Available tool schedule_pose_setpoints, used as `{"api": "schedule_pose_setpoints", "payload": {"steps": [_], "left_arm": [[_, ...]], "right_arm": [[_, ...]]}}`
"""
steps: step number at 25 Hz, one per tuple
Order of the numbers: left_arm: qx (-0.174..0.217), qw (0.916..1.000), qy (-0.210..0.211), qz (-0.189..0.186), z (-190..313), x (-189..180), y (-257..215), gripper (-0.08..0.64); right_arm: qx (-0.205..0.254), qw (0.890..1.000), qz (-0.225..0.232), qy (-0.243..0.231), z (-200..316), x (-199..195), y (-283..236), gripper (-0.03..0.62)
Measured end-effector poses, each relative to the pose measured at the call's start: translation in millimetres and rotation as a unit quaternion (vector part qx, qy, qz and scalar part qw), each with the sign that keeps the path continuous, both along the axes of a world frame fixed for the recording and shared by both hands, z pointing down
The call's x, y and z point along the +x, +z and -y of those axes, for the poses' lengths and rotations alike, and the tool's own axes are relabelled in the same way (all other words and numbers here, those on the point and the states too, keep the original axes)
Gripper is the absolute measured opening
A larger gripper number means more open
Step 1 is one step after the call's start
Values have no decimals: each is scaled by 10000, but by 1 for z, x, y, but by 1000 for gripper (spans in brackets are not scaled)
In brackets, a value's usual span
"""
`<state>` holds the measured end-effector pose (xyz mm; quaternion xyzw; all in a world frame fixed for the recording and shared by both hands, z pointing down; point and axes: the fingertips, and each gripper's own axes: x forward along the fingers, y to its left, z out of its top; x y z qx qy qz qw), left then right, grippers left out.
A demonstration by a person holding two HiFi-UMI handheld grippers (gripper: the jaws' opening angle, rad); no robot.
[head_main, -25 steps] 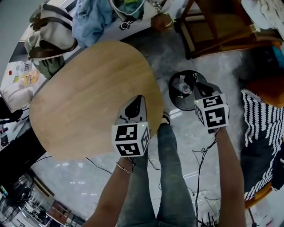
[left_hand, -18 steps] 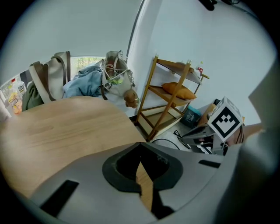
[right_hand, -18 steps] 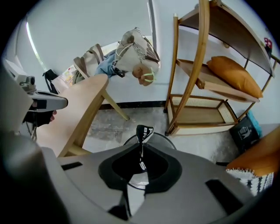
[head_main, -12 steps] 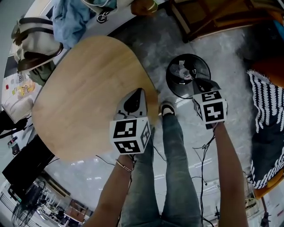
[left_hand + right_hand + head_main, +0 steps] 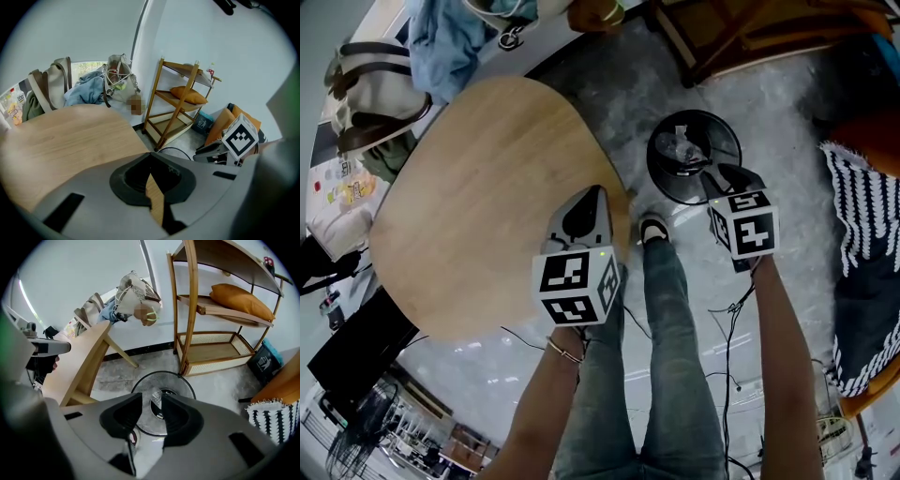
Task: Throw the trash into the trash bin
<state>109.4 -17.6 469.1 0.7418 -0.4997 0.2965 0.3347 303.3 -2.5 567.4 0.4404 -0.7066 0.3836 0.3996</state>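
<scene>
Right tool (image 5: pixel 151 398): is pointing steeply down over the trash bin, its jaws opening and the pads pressing on nothing.
Trash (image 5: pixel 680 148): a crumpled piece of clear plastic is lying inside the bin, below this tool's tips. In the right gripper view it is showing through the gap between the jaws, clear of both pads.
Trash bin (image 5: pixel 180 383): a round black mesh bin is standing on the floor directly beneath the right tool, its top open.
Left tool (image 5: pixel 150 155): is hanging over the near edge of the worktop, to the left of the right tool. Its jaw tips are meeting and gripping nothing, with only a sliver of wood showing behind them.
Worktop (image 5: pixel 487 187): a rounded light-wood top is spreading out beneath and beyond the left tool.
Person: both forearms are reaching forward to the tools. Legs in jeans (image 5: pixel 666 356) and a shoe (image 5: pixel 652 228) are showing between the two tools, the shoe near the bin.
Floor (image 5: pixel 787 103): grey mottled stone is lying under the bin and around the right tool.
Shelf unit (image 5: pixel 190 310): a wooden frame is standing beyond the right tool, past the bin, with an orange cushion (image 5: pixel 241 301) lying on a shelf.
Bags (image 5: pixel 375 84): bags and a blue cloth (image 5: pixel 441 42) are sitting beyond the left tool, past the worktop's far edge.
Striped fabric (image 5: pixel 862 234): black and white, lying to the right of the right tool.
</scene>
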Motion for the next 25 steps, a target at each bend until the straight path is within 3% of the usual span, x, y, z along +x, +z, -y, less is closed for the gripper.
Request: {"api": "schedule_pose_setpoints", "payload": {"steps": [7, 15, 21, 25], "left_arm": [[100, 9999, -135, -11, -2, -8, -16, 12], [280, 9991, -319, -83, -7, -33, -69, 12], [626, 9963, -511, -292, -8, -75, -162, 12], [1441, 9856, -817, -326, 10, -123, -266, 12]], "right_arm": [[124, 9999, 19, 74, -5, 4, -26, 135], [608, 9970, 236, 424, -2, -10, -105, 133], [1278, 9876, 610, 683, -2, -44, -224, 95], [2129, 9689, 894, 891, 17, -60, -340, 40]]}}
